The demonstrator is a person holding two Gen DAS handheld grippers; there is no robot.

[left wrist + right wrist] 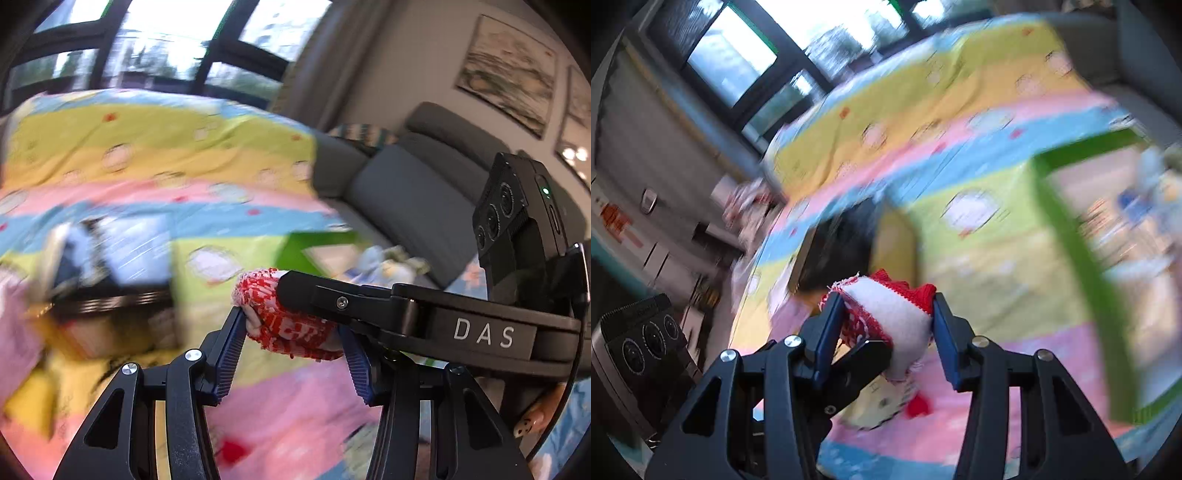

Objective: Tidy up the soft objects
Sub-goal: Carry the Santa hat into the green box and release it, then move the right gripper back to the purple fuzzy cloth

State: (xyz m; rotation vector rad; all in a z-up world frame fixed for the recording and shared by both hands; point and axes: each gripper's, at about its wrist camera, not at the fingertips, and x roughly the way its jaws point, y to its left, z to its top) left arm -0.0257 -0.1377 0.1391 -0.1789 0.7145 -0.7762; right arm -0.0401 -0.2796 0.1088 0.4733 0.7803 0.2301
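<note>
Both grippers held one red-and-white knitted toy above the blanket.

We had the knitted toy [291, 317] clamped between both sets of jaws, left gripper [295, 350] and right gripper [886, 332] meeting crosswise; its long axis we could not tell. We counted one toy, one green bin [1071, 236], one blanket [147, 147].

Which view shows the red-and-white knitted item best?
Right wrist: the knitted item sits sharp between the right gripper fingers, both colours visible. In the left wrist view, the right gripper's finger crosses it inside the left gripper.
</note>
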